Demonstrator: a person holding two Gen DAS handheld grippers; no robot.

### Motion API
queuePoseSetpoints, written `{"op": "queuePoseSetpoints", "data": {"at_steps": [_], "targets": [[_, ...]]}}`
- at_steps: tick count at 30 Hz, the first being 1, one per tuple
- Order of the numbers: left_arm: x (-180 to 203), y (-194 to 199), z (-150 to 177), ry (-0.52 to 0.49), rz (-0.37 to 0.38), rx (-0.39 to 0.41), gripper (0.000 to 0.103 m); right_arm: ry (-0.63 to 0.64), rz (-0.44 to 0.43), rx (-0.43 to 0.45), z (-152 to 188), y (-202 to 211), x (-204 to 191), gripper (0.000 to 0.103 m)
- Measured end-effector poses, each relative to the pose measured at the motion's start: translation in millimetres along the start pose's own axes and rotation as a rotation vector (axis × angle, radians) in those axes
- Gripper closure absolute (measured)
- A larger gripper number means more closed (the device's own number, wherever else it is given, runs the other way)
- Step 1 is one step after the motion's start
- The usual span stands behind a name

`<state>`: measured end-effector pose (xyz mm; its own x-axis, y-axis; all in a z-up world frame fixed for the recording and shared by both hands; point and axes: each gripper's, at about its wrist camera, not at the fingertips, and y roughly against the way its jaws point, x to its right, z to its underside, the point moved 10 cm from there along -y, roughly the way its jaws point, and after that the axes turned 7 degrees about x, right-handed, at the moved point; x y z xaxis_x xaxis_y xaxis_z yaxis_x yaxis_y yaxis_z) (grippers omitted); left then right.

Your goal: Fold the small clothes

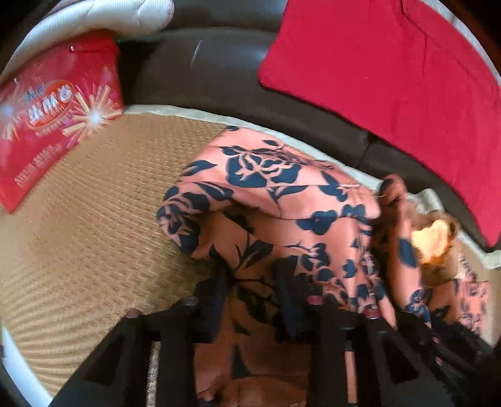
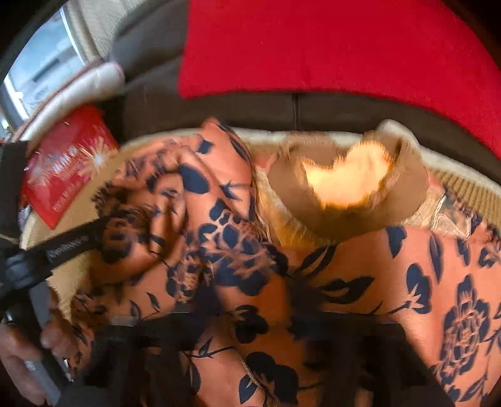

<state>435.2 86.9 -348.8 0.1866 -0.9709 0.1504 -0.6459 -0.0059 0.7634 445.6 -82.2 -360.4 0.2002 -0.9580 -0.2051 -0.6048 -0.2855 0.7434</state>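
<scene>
A small pink garment with dark blue flowers lies bunched on a woven straw mat; it fills the right wrist view, with a fuzzy tan collar at its far end. My left gripper has the cloth draped between its black fingers and lifts a fold. In the right wrist view the left gripper's finger pinches the garment's left part. My right gripper is blurred, with cloth lying over and between its fingers.
A red snack bag lies on the mat at the far left. A red cushion leans on the dark brown sofa back. A white cushion sits at the far left corner.
</scene>
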Motion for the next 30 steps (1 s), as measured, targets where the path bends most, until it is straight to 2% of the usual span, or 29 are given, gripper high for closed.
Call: {"op": "queuePoseSetpoints", "data": {"at_steps": [1, 2, 3, 6, 8, 10, 13, 14, 15, 16, 18, 19, 20, 21, 22, 23, 25, 27, 30], "targets": [[-2, 0, -2, -0.004, -0.006, 0.015, 0.085, -0.010, -0.003, 0.011, -2, 2, 2, 0.080], [-4, 2, -5, -0.001, -0.008, 0.023, 0.088, -0.023, -0.017, 0.011, -3, 4, 2, 0.082], [-9, 7, -9, 0.027, -0.003, 0.034, 0.096, -0.053, -0.045, 0.016, -5, 7, 3, 0.083], [-27, 17, -26, 0.078, -0.022, 0.090, 0.099, -0.179, -0.230, 0.031, -13, 25, 1, 0.084], [-52, 29, -39, 0.094, -0.096, 0.151, 0.100, -0.220, -0.378, 0.053, -20, 44, -5, 0.084], [-72, 34, -46, 0.121, -0.133, 0.167, 0.100, -0.229, -0.547, 0.060, -24, 70, -15, 0.085], [-82, 37, -53, 0.140, -0.087, 0.169, 0.100, -0.192, -0.724, 0.044, -20, 107, -26, 0.085], [-77, 38, -53, 0.131, -0.056, 0.162, 0.100, -0.176, -0.734, 0.038, -17, 112, -25, 0.085], [-66, 39, -52, 0.119, 0.001, 0.150, 0.100, -0.156, -0.691, 0.034, -14, 112, -19, 0.083], [-52, 41, -52, 0.103, 0.063, 0.141, 0.100, -0.148, -0.584, 0.033, -11, 105, -6, 0.081], [-21, 48, -51, 0.070, 0.186, 0.135, 0.099, -0.155, -0.502, -0.003, -3, 93, 8, 0.081], [2, 51, -49, 0.038, 0.261, 0.129, 0.095, -0.186, -0.483, -0.030, -1, 87, 16, 0.080], [20, 54, -48, 0.003, 0.311, 0.123, 0.090, -0.227, -0.454, -0.038, -1, 82, 26, 0.080], [42, 59, -42, -0.036, 0.343, 0.118, 0.071, -0.254, -0.427, -0.036, -2, 78, 33, 0.080], [62, 58, -34, -0.083, 0.345, 0.115, 0.046, -0.267, -0.412, -0.032, -4, 75, 39, 0.079], [73, 57, -28, -0.113, 0.332, 0.115, 0.038, -0.282, -0.397, -0.031, -2, 73, 45, 0.079], [90, 48, -16, -0.166, 0.311, 0.093, 0.037, -0.318, -0.356, -0.031, -4, 70, 57, 0.079], [89, 28, -9, -0.190, 0.252, 0.054, 0.037, -0.379, -0.325, -0.029, -7, 63, 71, 0.079], [76, 1, 0, -0.147, 0.183, -0.016, 0.038, -0.461, -0.294, -0.019, -10, 53, 90, 0.077]]}}
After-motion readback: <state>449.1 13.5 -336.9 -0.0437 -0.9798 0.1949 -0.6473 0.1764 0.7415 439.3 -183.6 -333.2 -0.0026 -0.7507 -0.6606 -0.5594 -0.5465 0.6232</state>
